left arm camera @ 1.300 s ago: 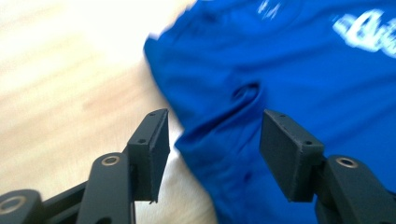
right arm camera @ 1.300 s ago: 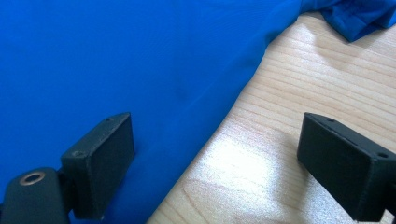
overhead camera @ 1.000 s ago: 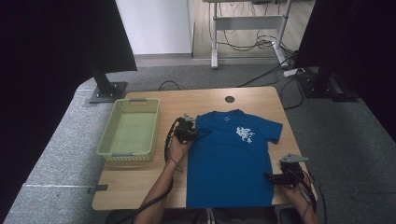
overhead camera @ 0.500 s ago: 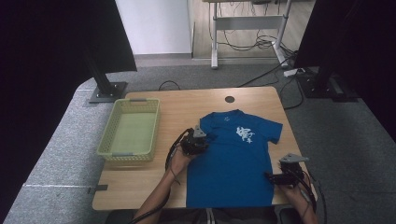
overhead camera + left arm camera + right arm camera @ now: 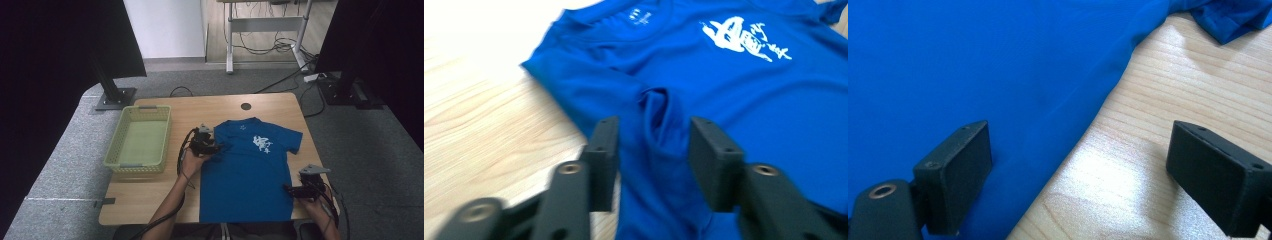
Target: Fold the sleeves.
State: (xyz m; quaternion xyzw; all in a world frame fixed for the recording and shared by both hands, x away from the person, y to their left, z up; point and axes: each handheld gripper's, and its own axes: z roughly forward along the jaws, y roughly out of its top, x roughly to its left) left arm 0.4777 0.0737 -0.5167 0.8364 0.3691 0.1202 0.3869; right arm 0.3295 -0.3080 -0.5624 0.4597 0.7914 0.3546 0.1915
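With the blue T-shirt (image 5: 247, 172) lying flat on the desk (image 5: 150, 197), its left sleeve folded in, the left claw (image 5: 654, 142), jaws just opening around a loose ridge of sleeve cloth, should let go fully and lift clear, while the right claw (image 5: 1078, 165) waits wide apart astride the hem edge.
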